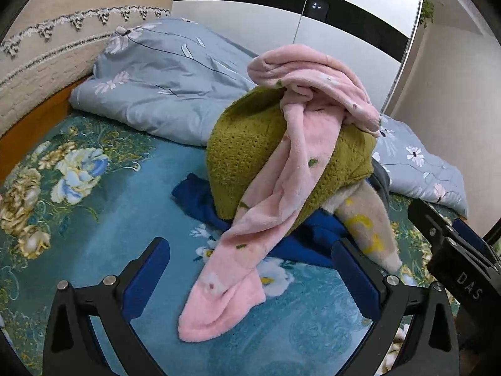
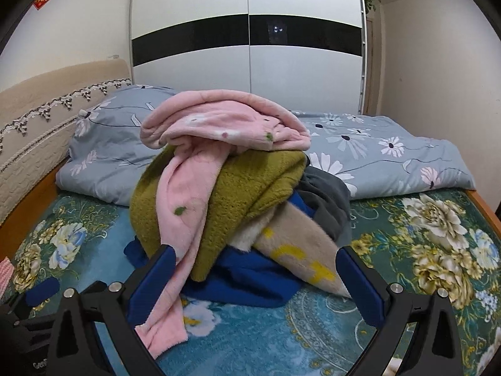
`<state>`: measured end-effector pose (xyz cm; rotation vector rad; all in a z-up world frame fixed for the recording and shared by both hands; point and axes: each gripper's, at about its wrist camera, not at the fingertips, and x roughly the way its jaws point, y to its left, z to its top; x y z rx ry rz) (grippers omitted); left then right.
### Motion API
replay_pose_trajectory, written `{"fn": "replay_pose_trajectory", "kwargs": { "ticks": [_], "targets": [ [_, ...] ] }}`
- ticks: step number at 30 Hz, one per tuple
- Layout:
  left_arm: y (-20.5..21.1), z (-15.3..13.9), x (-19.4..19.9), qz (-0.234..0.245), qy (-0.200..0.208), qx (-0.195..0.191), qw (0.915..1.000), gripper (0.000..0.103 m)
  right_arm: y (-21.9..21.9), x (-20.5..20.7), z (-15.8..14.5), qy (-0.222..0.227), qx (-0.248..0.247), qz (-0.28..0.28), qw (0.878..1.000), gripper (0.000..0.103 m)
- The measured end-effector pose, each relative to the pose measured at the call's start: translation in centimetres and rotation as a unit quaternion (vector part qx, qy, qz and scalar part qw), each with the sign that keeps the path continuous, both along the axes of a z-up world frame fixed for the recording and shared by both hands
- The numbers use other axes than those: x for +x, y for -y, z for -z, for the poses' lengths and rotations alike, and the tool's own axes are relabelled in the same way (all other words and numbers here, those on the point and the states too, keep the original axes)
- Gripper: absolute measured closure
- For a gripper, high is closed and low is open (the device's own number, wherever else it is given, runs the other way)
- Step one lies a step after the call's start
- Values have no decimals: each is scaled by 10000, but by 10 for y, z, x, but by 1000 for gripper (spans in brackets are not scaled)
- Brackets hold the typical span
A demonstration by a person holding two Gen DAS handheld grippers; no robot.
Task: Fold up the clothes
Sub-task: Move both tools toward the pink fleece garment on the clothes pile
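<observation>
A heap of clothes lies on the bed. On top is a pink fleece garment (image 1: 300,144) (image 2: 200,163), one leg trailing toward me. Under it are an olive knit sweater (image 1: 247,150) (image 2: 250,194), a blue garment (image 1: 200,200) (image 2: 250,282), a beige fleece piece with yellow marks (image 1: 366,225) (image 2: 300,250) and a dark grey garment (image 2: 325,200). My left gripper (image 1: 250,257) is open, its jaws either side of the pink leg's end without touching. My right gripper (image 2: 255,266) is open, close in front of the heap; it also shows in the left wrist view (image 1: 451,244).
The bed has a teal floral sheet (image 1: 94,219) (image 2: 422,250). A rolled grey-blue floral duvet (image 1: 162,84) (image 2: 375,153) lies behind the heap. A padded headboard (image 1: 47,50) is at the left, a white wardrobe (image 2: 250,56) behind. The bed's wooden edge (image 2: 488,210) is at the right.
</observation>
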<state>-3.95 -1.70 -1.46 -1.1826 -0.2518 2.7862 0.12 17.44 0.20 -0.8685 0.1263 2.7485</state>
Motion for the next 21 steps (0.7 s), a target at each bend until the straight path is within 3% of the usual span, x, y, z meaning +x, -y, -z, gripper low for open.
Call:
{"fn": "replay_pose_trajectory", "kwargs": {
  "ticks": [5, 10, 21],
  "targets": [
    [0, 4, -5, -104, -89, -42, 9999, 0, 14, -4, -2, -225, 199, -312, 9991, 0],
    [4, 6, -8, -334, -182, -15, 9993, 0, 19, -8, -2, -323, 282, -232, 9988, 0],
    [0, 13, -22, -153, -18, -91, 9998, 0, 11, -26, 12, 34, -53, -247, 9997, 0]
  ]
}}
